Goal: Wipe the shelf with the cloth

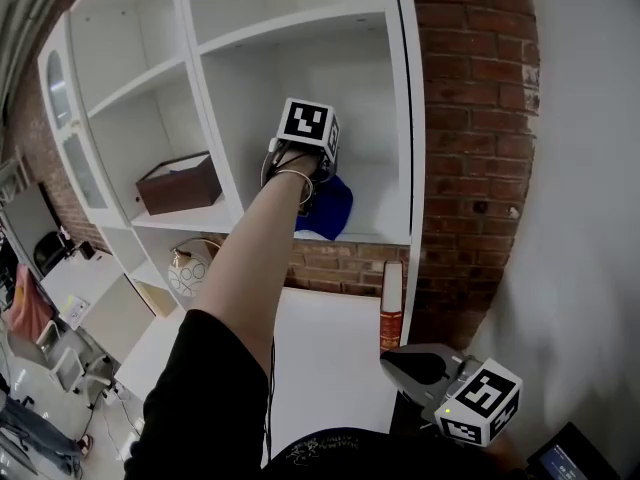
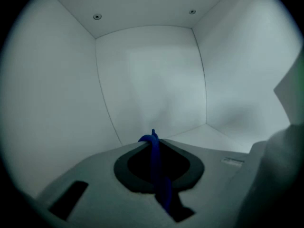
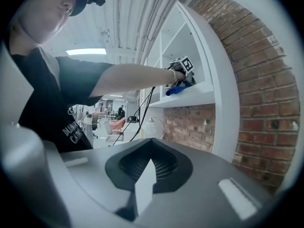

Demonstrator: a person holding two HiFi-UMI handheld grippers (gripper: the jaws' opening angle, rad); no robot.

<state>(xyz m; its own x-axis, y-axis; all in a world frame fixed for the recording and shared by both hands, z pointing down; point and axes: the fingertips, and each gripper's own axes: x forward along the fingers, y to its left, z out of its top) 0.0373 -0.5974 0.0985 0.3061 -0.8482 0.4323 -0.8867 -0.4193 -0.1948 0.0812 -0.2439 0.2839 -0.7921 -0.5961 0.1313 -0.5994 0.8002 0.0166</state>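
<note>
Reaching into the right-hand compartment, the left tool [image 1: 316, 180], its jaws clamped on the blue cloth [image 1: 332, 208], holds it at the white shelf's [image 1: 372, 236] front edge, the wiping seemingly barely begun, while the right tool [image 1: 398, 364] hangs low, closed and empty.

Head view facing shelf [image 1: 300, 28], left view inside, right view afar
</note>
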